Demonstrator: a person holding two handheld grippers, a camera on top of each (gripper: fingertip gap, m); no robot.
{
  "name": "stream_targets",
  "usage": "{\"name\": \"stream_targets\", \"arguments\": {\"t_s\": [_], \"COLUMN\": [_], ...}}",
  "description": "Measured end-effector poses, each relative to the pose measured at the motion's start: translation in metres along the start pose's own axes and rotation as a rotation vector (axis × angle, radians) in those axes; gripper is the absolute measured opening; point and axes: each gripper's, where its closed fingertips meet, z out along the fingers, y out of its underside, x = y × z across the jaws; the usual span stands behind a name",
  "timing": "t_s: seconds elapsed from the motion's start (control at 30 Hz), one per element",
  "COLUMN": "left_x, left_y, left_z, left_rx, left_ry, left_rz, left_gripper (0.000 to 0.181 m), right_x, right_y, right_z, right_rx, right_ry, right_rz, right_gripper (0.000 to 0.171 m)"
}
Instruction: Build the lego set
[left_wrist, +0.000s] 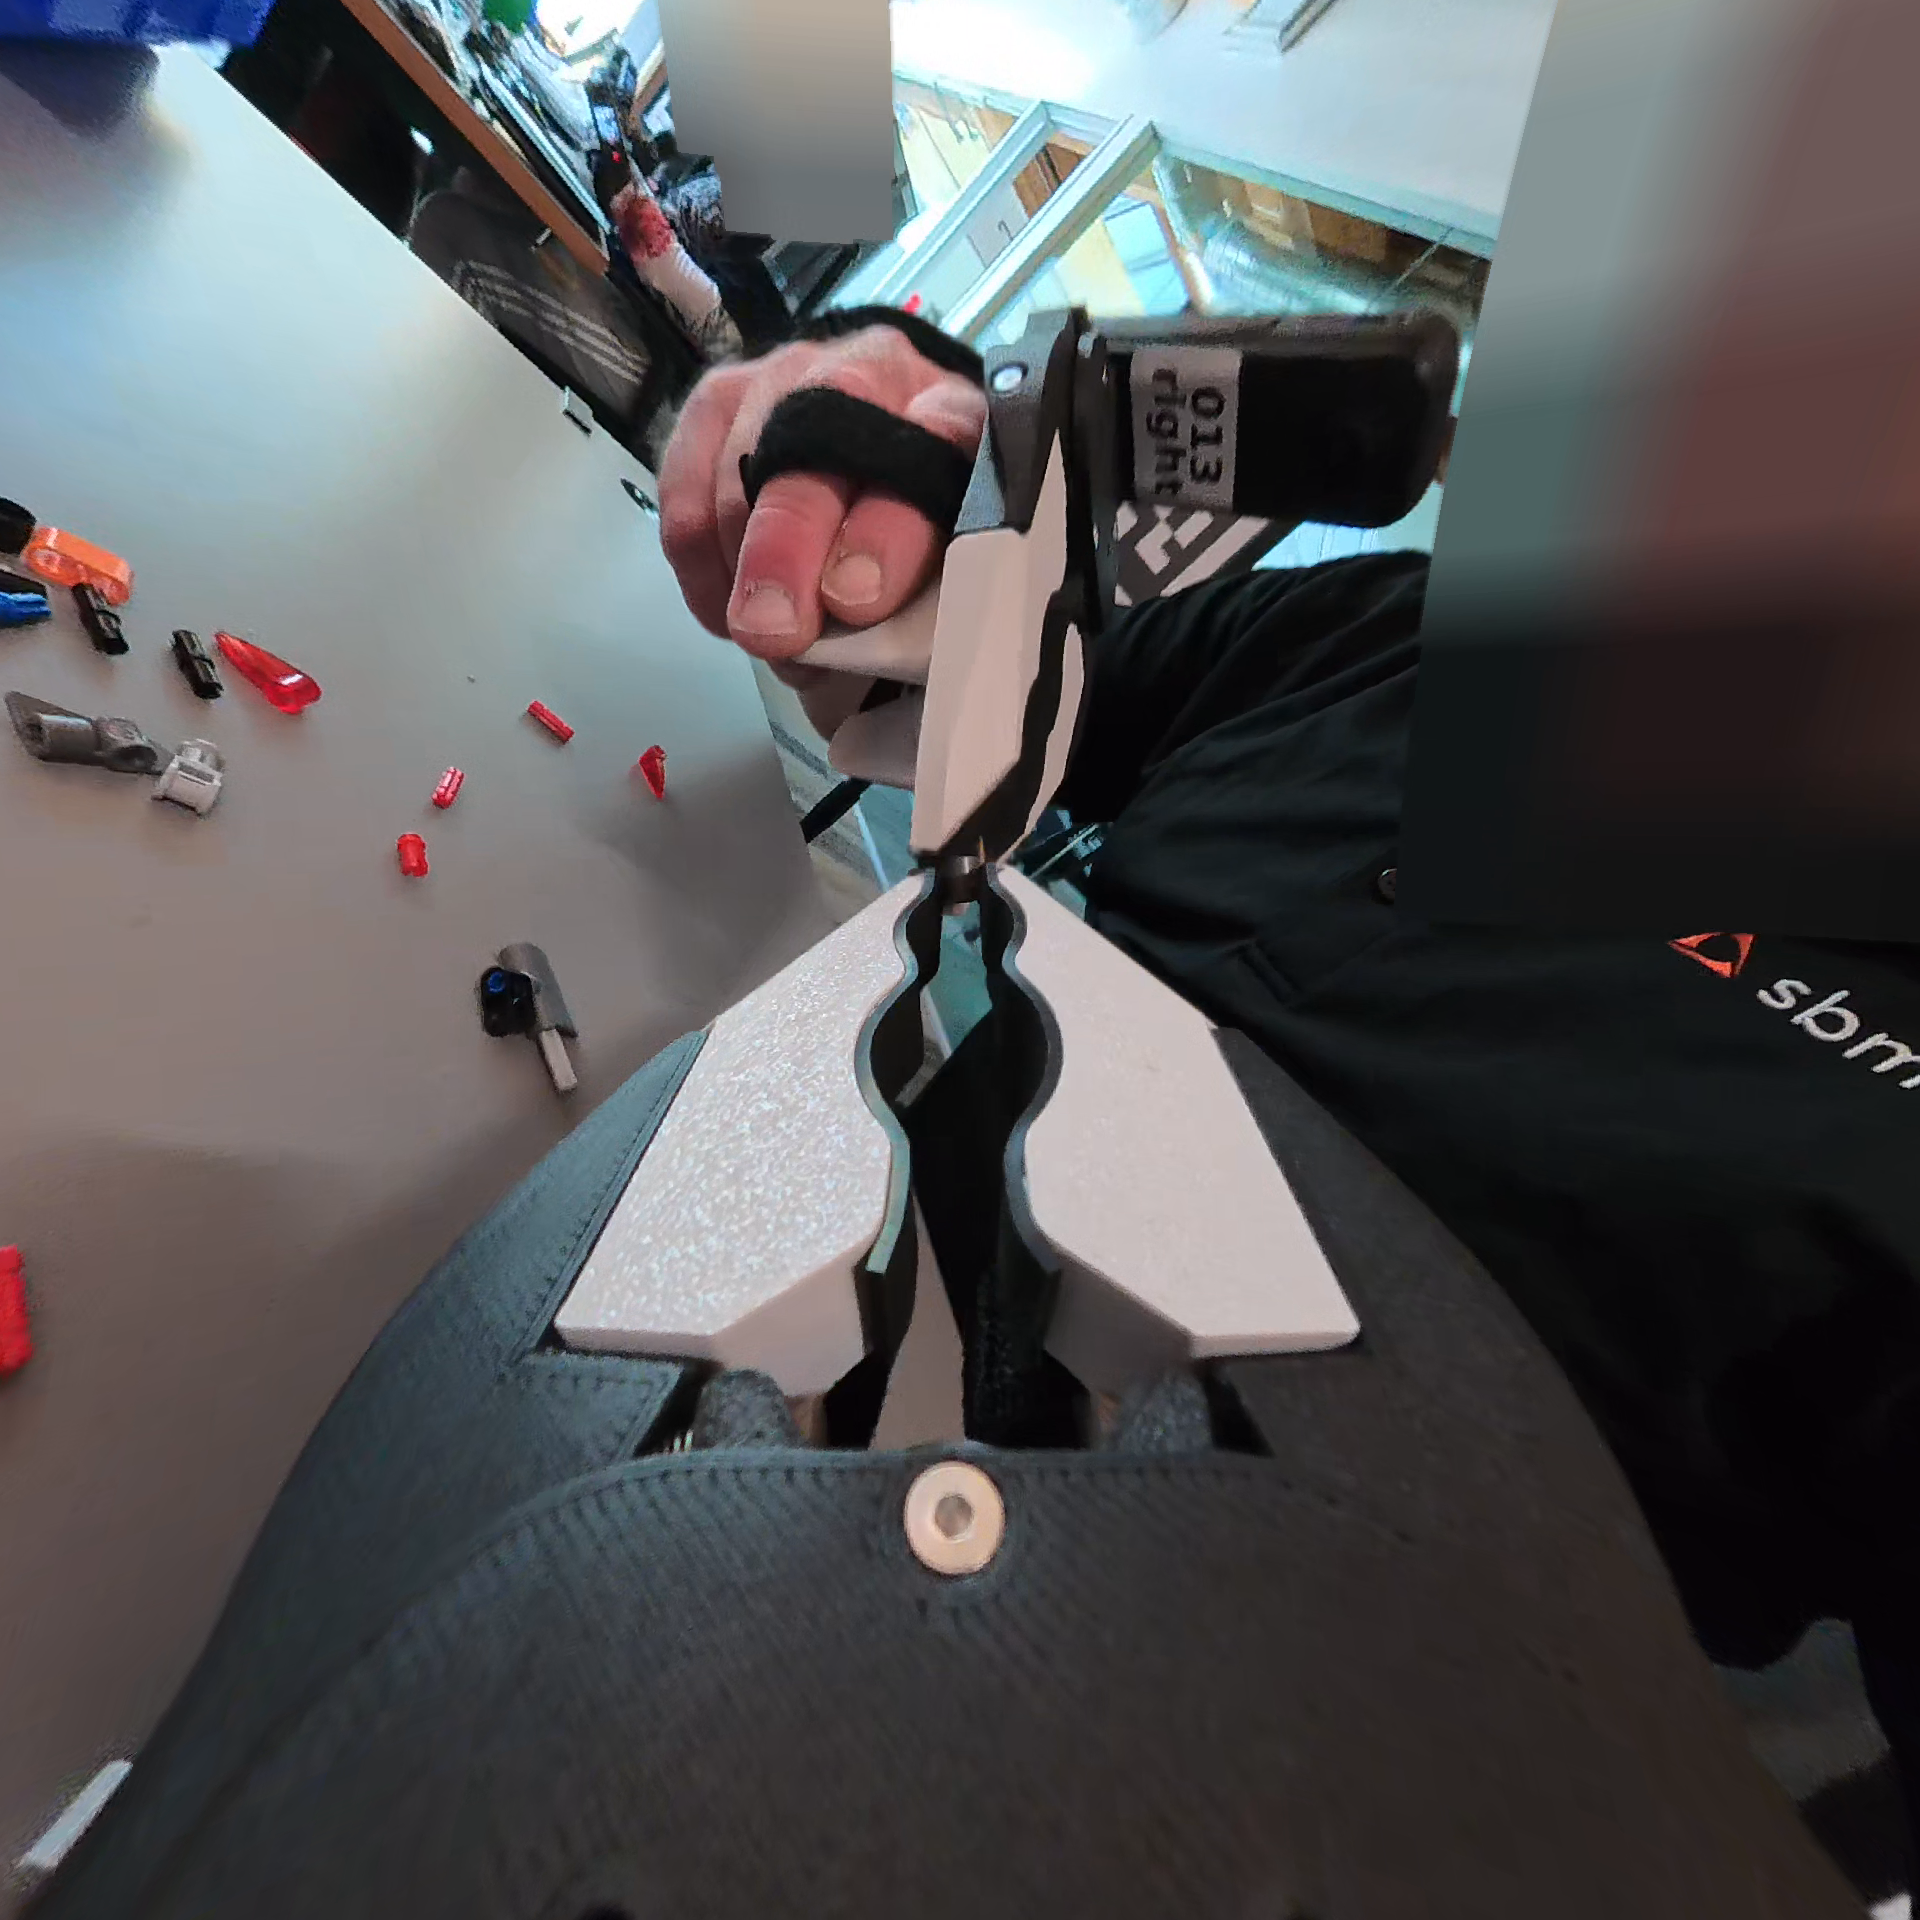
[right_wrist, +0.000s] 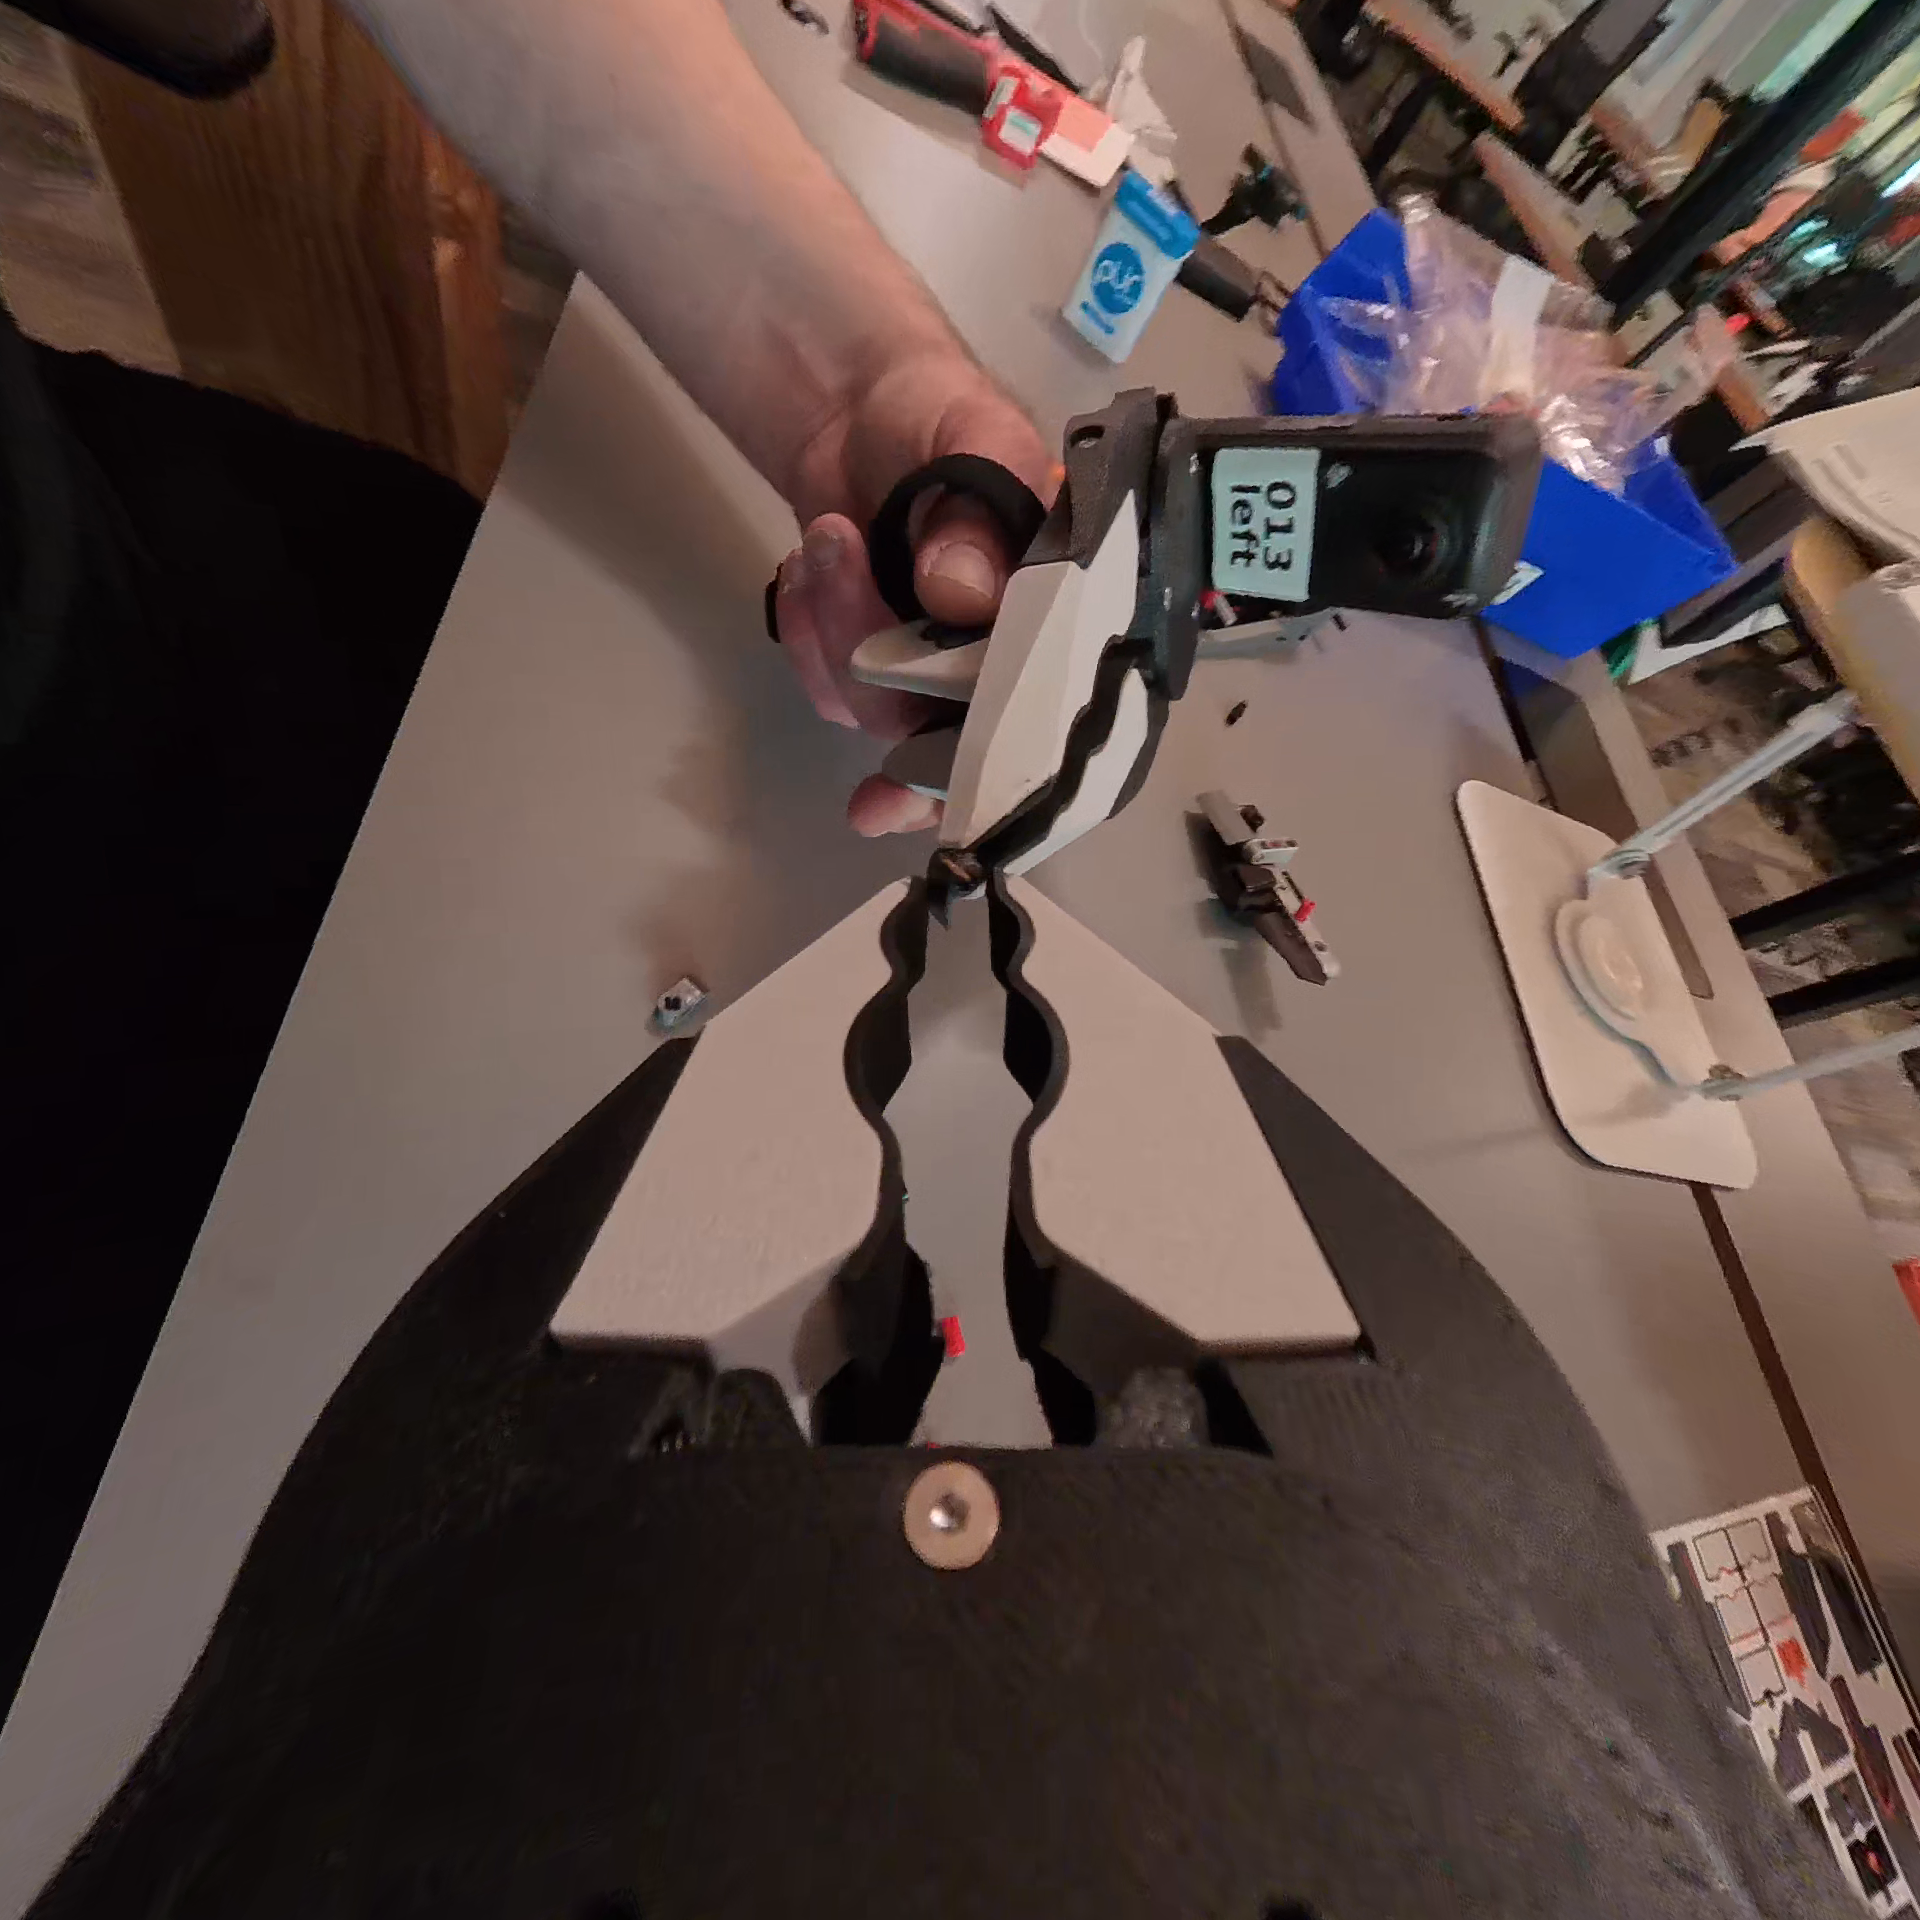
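Tabletop (left_wrist: 312, 416) carries the loose parts: a partial black-and-grey assembly (right_wrist: 1262, 883), a grey connector with a blue pin (left_wrist: 525, 1003), scattered small red pieces (left_wrist: 447, 787). I hold my left claw (left_wrist: 956, 883) and right claw (right_wrist: 961, 883) tip to tip above the tabletop edge. Both are nearly closed, pinching one tiny dark piece (right_wrist: 956, 868) between them (exact shape too small to tell). I judge it light, rigid, slick plastic; grip only at its ends, squarely, or it may pop free.
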Motion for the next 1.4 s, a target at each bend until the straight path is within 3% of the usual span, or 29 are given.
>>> {"name": "stream_targets", "arguments": {"t_s": [0.17, 0.47, 0.9, 1.07, 1.13, 1.3, 1.4], "left_x": [-0.001, -0.015, -0.037, -0.042, -0.063, -0.080, -0.059], "left_y": [-0.010, -0.023, -0.092, -0.102, -0.102, -0.101, -0.111], "left_z": [-0.002, -0.004, -0.021, -0.028, -0.044, -0.083, -0.070], "left_rx": [0.079, 0.168, 0.289, 0.208, 0.098, -0.288, -0.213], "left_ry": [0.014, -0.022, -0.232, -0.496, -0.788, -1.341, -1.365], "left_rz": [-0.020, -0.036, 0.104, 0.401, 0.602, 1.182, 1.354], "left_gripper": [0.005, 0.005, 0.005, 0.010, 0.015, 0.061, 0.048], "right_x": [0.008, 0.023, 0.085, 0.101, 0.108, 0.108, 0.108], "right_y": [-0.002, 0.007, 0.016, 0.012, 0.012, 0.023, 0.023], "right_z": [-0.002, -0.004, -0.024, -0.032, -0.035, -0.031, -0.024], "right_rx": [0.031, 0.111, 0.329, 0.414, 0.447, 0.403, 0.396], "right_ry": [0.104, 0.084, -0.025, -0.112, -0.121, -0.113, -0.134], "right_rz": [0.039, 0.241, 0.556, 0.724, 0.788, 0.838, 0.899], "right_gripper": [0.006, 0.004, 0.000, 0.000, 0.000, 0.000, 0.000]}}
